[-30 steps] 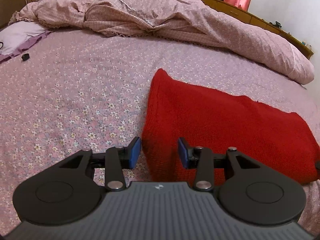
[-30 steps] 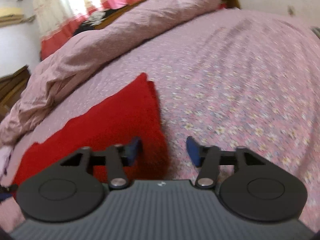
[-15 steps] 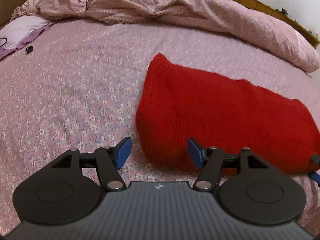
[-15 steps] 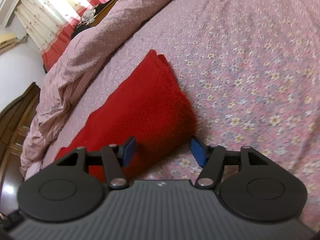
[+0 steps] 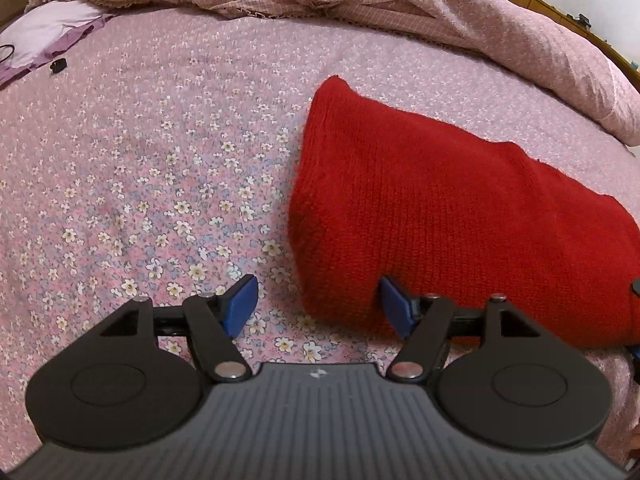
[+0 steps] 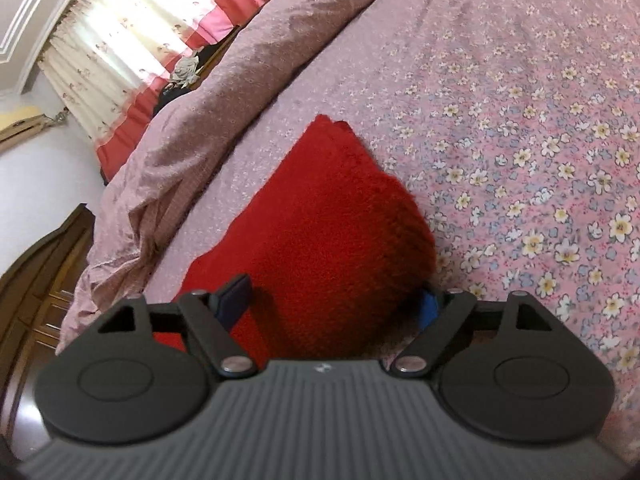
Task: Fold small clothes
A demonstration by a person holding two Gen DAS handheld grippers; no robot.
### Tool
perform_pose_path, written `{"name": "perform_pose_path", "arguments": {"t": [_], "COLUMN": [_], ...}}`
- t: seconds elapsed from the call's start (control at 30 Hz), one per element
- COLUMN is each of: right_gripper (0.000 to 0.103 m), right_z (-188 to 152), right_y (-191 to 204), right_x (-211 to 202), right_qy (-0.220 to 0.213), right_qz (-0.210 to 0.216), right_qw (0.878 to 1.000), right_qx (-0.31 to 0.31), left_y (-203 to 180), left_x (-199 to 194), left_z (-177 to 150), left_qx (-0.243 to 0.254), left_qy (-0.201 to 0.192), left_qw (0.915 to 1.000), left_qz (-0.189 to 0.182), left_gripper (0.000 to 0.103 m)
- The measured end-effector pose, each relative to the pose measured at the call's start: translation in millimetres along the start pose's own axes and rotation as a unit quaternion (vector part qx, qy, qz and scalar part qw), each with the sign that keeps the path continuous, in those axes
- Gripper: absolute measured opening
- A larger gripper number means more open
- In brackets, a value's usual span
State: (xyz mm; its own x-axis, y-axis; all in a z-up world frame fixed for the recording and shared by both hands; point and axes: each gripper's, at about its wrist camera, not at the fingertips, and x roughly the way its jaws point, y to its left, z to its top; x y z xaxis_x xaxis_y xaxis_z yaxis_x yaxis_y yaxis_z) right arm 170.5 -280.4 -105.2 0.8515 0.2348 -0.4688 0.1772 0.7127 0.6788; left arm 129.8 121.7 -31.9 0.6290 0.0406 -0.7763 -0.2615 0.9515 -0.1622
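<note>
On bed (image 5: 160, 140): red knit (image 5: 440, 208) lies flat. Left gripper (image 5: 318, 306), right gripper (image 6: 334, 300) jaws opening, straddling near corners, nothing pinched. Push deeper, catch every layer, then close.

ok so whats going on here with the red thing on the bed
A person holds a gripper in each hand over a red knitted garment lying on a flowered bedspread. The left gripper is at one near corner, the right gripper at the other end. Both sets of jaws are opening, each with a corner of the knit between them, and neither pinches it.
</note>
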Motion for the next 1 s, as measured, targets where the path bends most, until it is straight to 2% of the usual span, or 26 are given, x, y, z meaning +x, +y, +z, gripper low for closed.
{"name": "perform_pose_path", "arguments": {"t": [0.43, 0.53, 0.7, 0.8, 1.0], "right_gripper": [0.083, 0.075, 0.043, 0.036, 0.032], "right_z": [11.5, 14.0, 18.1, 19.8, 22.4], "right_y": [-3.3, -3.1, -7.8, -8.5, 14.0], "right_x": [10.6, 13.7, 19.2, 19.7, 10.5], "right_qy": [-0.016, -0.021, -0.02, -0.014, -0.028], "right_qz": [0.012, 0.006, 0.002, 0.015, 0.015], "right_qw": [0.998, 0.997, 0.996, 0.996, 0.999], "right_qx": [0.067, 0.079, 0.086, 0.088, 0.015], "left_y": [0.2, -0.2, -0.6, 0.4, 0.7], "left_x": [1.9, 1.9, 0.2, -2.7, -9.3], "left_z": [1.5, 1.5, 1.5, 2.1, 4.5], "left_qx": [-0.008, -0.008, -0.007, -0.007, -0.004], "left_qy": [0.005, 0.007, 0.008, 0.006, 0.001], "left_qw": [0.9999, 0.9999, 0.9999, 0.9999, 0.9999], "left_qz": [0.006, 0.008, 0.009, 0.009, 0.014], "left_gripper": [0.075, 0.075, 0.075, 0.075, 0.075]}}
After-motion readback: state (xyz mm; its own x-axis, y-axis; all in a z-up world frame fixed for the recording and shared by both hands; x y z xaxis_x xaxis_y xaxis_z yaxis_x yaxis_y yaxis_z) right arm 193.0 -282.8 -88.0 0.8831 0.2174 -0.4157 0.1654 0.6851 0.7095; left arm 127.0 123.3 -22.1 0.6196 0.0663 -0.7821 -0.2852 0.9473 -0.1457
